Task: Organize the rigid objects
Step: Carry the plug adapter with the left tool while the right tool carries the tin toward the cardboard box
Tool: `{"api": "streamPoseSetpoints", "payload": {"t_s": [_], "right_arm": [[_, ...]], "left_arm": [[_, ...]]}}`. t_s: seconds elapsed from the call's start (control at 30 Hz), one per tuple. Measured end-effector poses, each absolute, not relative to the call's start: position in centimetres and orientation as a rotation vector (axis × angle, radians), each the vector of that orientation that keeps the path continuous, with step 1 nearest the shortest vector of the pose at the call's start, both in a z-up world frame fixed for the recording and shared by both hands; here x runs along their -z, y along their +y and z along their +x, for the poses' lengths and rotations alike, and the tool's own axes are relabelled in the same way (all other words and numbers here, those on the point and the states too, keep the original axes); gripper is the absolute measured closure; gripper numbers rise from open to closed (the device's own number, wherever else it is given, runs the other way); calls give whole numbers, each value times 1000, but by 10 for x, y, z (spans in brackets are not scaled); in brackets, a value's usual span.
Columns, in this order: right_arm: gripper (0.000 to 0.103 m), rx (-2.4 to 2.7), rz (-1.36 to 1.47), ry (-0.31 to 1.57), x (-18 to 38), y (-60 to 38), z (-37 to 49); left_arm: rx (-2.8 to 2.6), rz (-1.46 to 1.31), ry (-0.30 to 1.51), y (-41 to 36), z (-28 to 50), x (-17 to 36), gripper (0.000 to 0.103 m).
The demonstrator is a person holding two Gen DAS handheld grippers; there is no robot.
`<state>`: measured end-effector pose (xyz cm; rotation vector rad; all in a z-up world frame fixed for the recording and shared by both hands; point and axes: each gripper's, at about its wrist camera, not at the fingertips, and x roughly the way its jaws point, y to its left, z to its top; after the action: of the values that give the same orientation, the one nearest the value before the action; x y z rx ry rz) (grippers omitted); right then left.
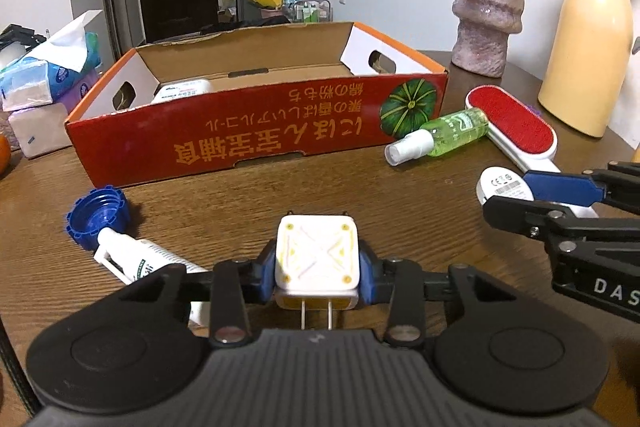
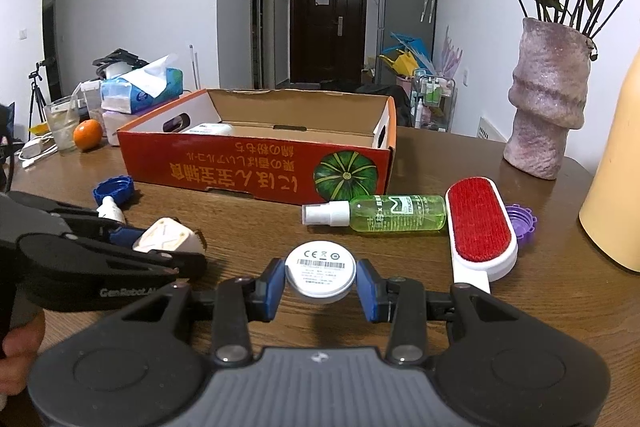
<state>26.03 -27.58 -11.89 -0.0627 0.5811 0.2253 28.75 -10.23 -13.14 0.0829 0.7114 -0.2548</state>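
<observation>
Currently, the left hand-held gripper (image 1: 317,277) pinches the white charger (image 1: 316,259) by its side faces, prongs toward the camera, low over the tabletop (image 1: 360,195) in front of the red cardboard box (image 1: 256,139). A tilt in transit could let the smooth block slip between the pads. The right hand-held gripper (image 2: 320,285) clamps the round white disc (image 2: 320,273) at its rim; the grip is narrow, so the disc may pivot out. Both loads converge on one box, so the two tools may collide.
</observation>
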Motion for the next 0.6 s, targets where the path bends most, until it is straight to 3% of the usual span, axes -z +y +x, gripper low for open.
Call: {"api": "streamPoseSetpoints", "payload": {"t_s": [0.6], "right_arm": [[65, -226, -45, 517, 107, -275, 252]], "left_arm": [[213, 28, 600, -94, 261, 97, 63]]}}
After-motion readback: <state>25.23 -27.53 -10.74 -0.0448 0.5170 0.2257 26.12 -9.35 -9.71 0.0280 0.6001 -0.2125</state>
